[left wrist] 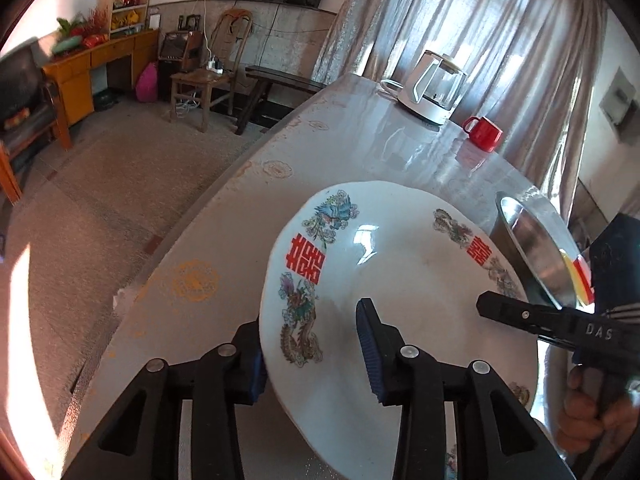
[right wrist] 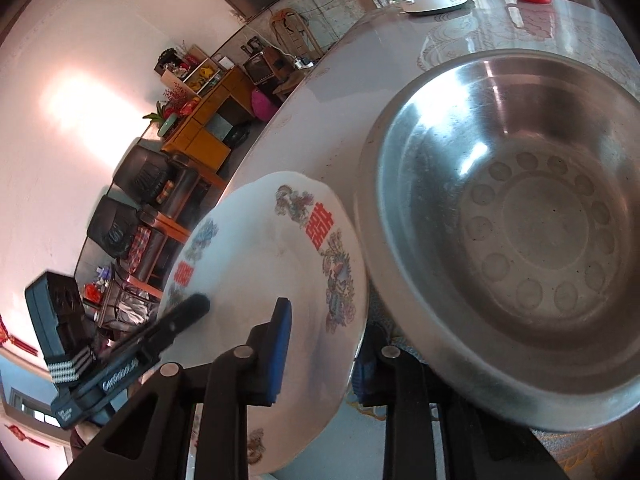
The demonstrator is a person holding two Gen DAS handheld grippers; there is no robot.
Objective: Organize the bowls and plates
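A white plate with red characters and coloured bird and dragon patterns is held tilted over the pale table. My left gripper is shut on its near rim, one blue pad under the edge and the other on the inner face. In the right wrist view, my right gripper is shut on the opposite rim of the same plate. Just right of the plate stands a large steel bowl, its rim touching or almost touching the plate's edge. That steel bowl shows side-on in the left wrist view.
At the far end of the table stand a white glass kettle and a red mug. A person's hand grips the right tool. Beyond the table's left edge are the floor, a wooden chair and a yellow cabinet.
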